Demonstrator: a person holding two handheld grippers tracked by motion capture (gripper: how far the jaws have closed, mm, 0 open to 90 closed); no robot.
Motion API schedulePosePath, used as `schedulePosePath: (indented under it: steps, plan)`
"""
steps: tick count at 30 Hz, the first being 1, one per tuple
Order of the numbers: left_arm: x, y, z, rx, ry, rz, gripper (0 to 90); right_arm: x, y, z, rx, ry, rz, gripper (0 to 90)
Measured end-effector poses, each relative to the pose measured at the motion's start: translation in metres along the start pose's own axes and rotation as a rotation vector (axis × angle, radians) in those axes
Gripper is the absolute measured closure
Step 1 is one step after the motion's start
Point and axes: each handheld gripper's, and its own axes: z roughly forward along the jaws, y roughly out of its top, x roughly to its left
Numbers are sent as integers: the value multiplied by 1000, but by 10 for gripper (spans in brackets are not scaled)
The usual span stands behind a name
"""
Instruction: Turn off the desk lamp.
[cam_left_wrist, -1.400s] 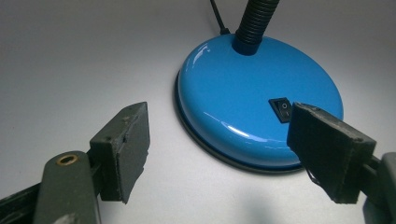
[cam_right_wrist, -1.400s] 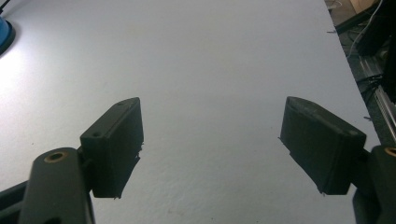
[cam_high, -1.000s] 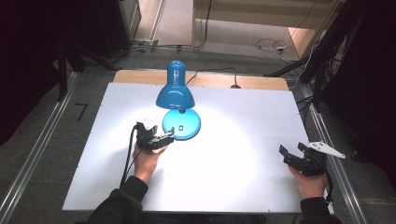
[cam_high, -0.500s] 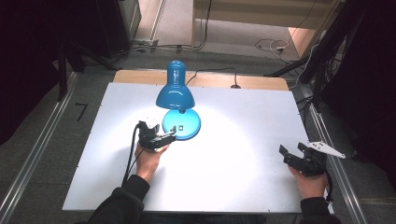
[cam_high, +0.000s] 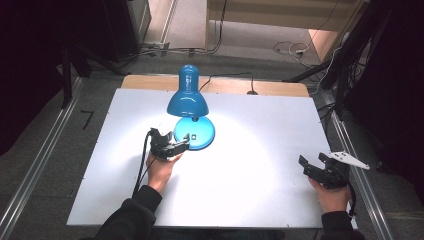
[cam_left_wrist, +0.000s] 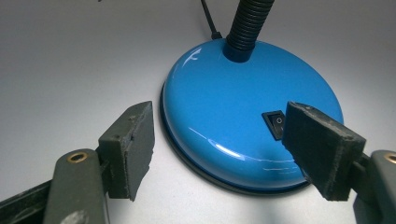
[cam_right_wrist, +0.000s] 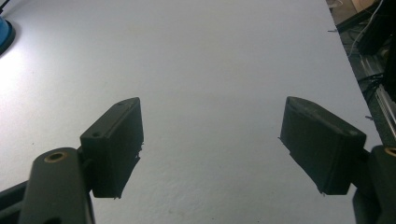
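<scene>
A blue desk lamp (cam_high: 188, 100) stands lit on the white table (cam_high: 250, 130), its shade bent down over its round base (cam_high: 195, 134). The base (cam_left_wrist: 243, 116) carries a small black rocker switch (cam_left_wrist: 274, 124) and a black ribbed neck (cam_left_wrist: 246, 23). My left gripper (cam_high: 181, 145) is open right at the base's near left edge, and in the left gripper view its jaws (cam_left_wrist: 219, 149) straddle the rim, the right pad close beside the switch. My right gripper (cam_high: 311, 164) rests open near the table's right front corner, with bare table between its fingers (cam_right_wrist: 210, 149).
The lamp's black cord (cam_high: 225, 77) runs off the far edge over a wooden strip (cam_high: 280, 89). Metal rails (cam_high: 45, 150) flank the table on both sides. Dark stands and cables (cam_high: 345, 70) crowd the floor at the right. A bright pool of light lies on the table's middle.
The left gripper has crept slightly toward the lamp base. The right gripper has not moved.
</scene>
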Motion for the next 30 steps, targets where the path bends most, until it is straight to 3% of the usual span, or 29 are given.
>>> schedulePosePath:
  steps: [7,25,30]
  plan:
    - [0,1,2,-3,-4,1,312,0,0,0,1,-1,2,199]
    - [-6,0,8,-5,-46,21,556,0,0,1,2,0,2,199]
    - [-9,-1,11,-2,-56,32,662,0,0,1,3,3,2,199]
